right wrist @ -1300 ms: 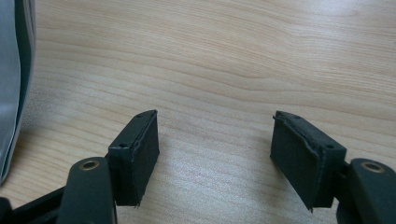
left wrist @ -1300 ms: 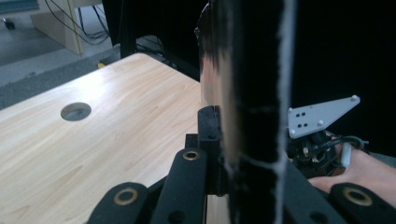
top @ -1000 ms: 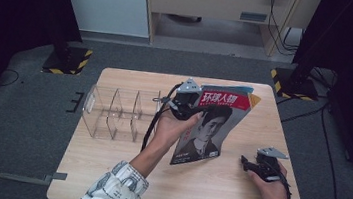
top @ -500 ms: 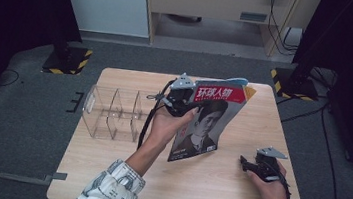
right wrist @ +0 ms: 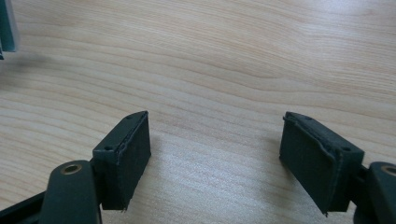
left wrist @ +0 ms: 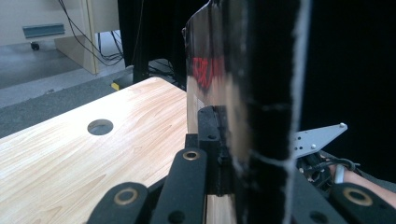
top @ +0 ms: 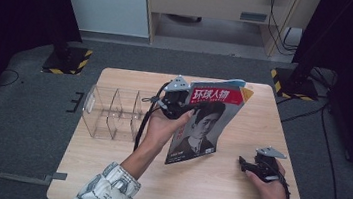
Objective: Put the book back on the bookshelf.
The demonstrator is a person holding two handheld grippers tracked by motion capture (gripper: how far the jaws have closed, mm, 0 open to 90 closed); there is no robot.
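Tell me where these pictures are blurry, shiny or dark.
Left gripper view: the magazine, clamped close to the lens, is blurred and its glossy cover throws glare. Right gripper view: table grain evenly lit, far edge slightly soft. High view: table bright, both sides fall into darkness.

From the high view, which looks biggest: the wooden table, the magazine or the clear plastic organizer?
1. Wooden table, by far.
2. Magazine and clear plastic organizer look close; the magazine is lifted nearer the camera, so no ranking.

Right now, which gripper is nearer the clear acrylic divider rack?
Left. The left gripper, shut on the magazine, is just right of the rack; the right gripper rests at the table's near-right, far across.
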